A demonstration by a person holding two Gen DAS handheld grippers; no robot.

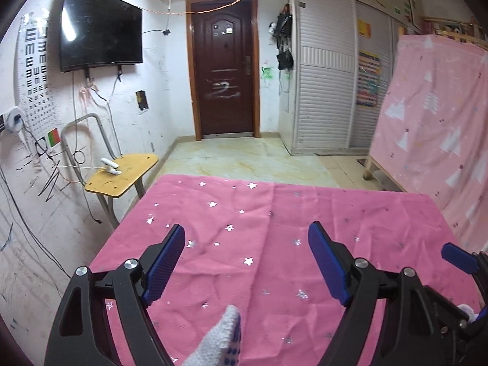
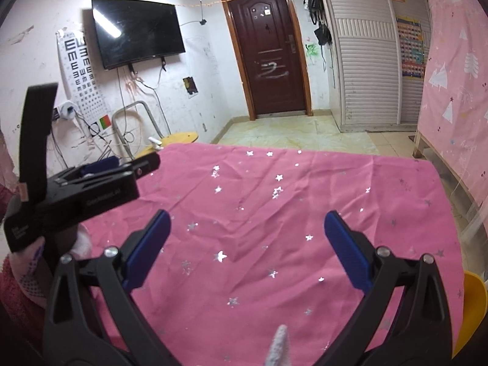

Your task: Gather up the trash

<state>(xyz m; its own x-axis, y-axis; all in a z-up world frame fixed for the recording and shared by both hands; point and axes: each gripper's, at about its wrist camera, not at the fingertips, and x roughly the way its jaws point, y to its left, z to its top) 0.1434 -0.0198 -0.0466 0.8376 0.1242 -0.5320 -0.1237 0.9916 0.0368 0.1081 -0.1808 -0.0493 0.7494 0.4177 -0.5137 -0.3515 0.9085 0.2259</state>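
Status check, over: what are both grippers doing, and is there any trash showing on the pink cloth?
Left gripper open, empty. Right gripper open, empty. No trash visible on the pink star cloth. Nothing in the way.

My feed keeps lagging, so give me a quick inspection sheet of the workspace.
Surface: table under a wrinkled pink star-print cloth.
Job's things: nothing seen; no trash on the cloth.
Clutter: white clip-like object on the yellow chair.
Grippers: left claw open, empty; right claw open, empty.
Cables: loose wires along the wall under the TV.
Surroundings: closed brown door, eye chart, louvred wardrobe.
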